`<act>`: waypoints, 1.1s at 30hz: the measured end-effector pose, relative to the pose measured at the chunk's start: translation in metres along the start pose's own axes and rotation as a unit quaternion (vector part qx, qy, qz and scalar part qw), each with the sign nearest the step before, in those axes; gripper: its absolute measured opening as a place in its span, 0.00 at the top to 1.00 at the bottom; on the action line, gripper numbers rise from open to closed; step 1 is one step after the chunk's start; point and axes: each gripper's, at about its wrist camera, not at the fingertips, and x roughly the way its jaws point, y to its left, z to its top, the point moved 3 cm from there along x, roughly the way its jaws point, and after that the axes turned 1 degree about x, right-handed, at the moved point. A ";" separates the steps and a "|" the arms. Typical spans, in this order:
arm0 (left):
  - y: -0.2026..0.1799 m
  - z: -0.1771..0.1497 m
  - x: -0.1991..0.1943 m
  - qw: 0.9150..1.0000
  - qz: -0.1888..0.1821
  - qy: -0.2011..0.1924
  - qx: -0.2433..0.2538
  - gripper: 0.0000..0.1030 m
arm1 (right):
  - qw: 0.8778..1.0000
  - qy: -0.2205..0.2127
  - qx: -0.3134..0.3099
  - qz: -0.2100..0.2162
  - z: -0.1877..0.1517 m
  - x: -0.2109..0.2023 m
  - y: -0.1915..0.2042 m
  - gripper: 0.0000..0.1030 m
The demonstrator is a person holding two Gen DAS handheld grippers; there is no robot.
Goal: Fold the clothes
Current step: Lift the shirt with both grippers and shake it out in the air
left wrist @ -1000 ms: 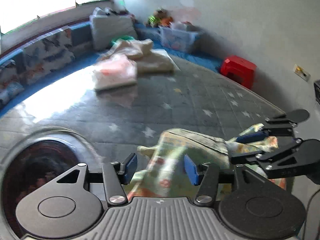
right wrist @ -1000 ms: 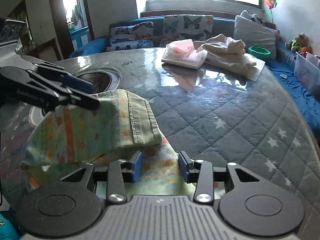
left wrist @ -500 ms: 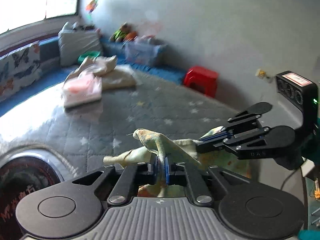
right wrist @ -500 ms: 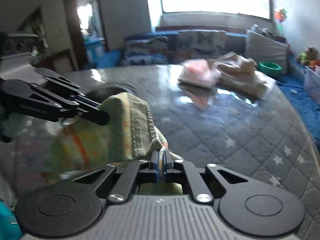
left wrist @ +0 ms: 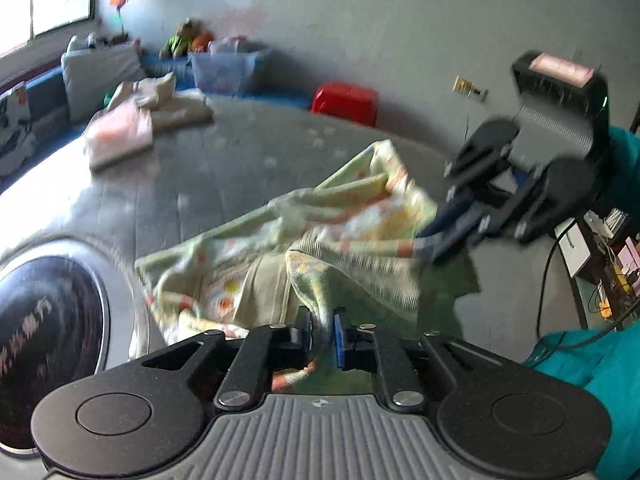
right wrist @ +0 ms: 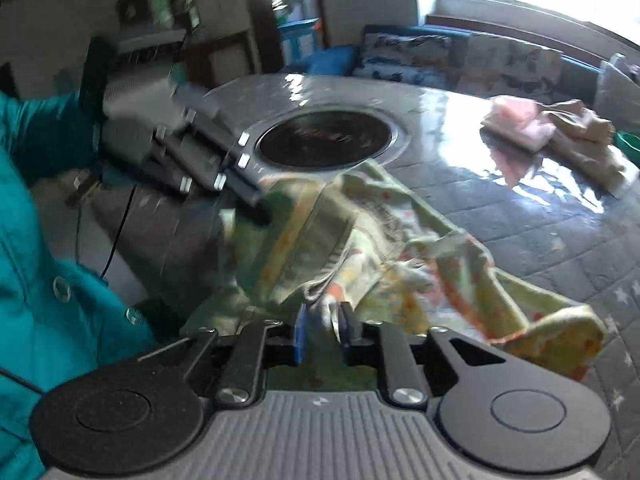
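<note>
A pale green garment with orange and yellow print hangs lifted between both grippers above the grey quilted table; it also shows in the right wrist view. My left gripper is shut on its ribbed edge. My right gripper is shut on another part of the edge. Each gripper appears in the other's view, the right one and the left one, pinching the cloth.
A folded pink garment and a cream pile lie at the table's far side. A round dark inset sits in the tabletop. A red stool, a clear bin and cushions stand beyond.
Both grippers, open a second ago, closed on the garment and have lifted it; the cloth now hangs spread out between them, and the views have swung round.
</note>
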 end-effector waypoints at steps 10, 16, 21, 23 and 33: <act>0.054 0.029 -0.015 0.994 0.064 -0.061 -0.063 0.56 | 0.979 -0.056 0.125 -0.154 0.012 -0.023 -0.086 0.64; 0.099 0.032 0.025 0.985 0.124 -0.022 -0.122 0.53 | 0.962 -0.037 0.207 -0.176 -0.002 -0.016 -0.141 0.55; 0.119 0.032 0.052 0.982 0.122 0.002 -0.142 0.50 | 0.958 -0.015 0.236 -0.161 -0.017 -0.002 -0.153 0.54; 0.122 0.030 0.059 0.981 0.120 0.013 -0.150 0.52 | 0.957 -0.007 0.242 -0.158 -0.021 0.002 -0.152 0.54; 0.116 0.033 0.047 0.983 0.097 -0.016 -0.157 0.90 | 0.970 -0.019 0.190 -0.149 -0.004 0.005 -0.135 0.91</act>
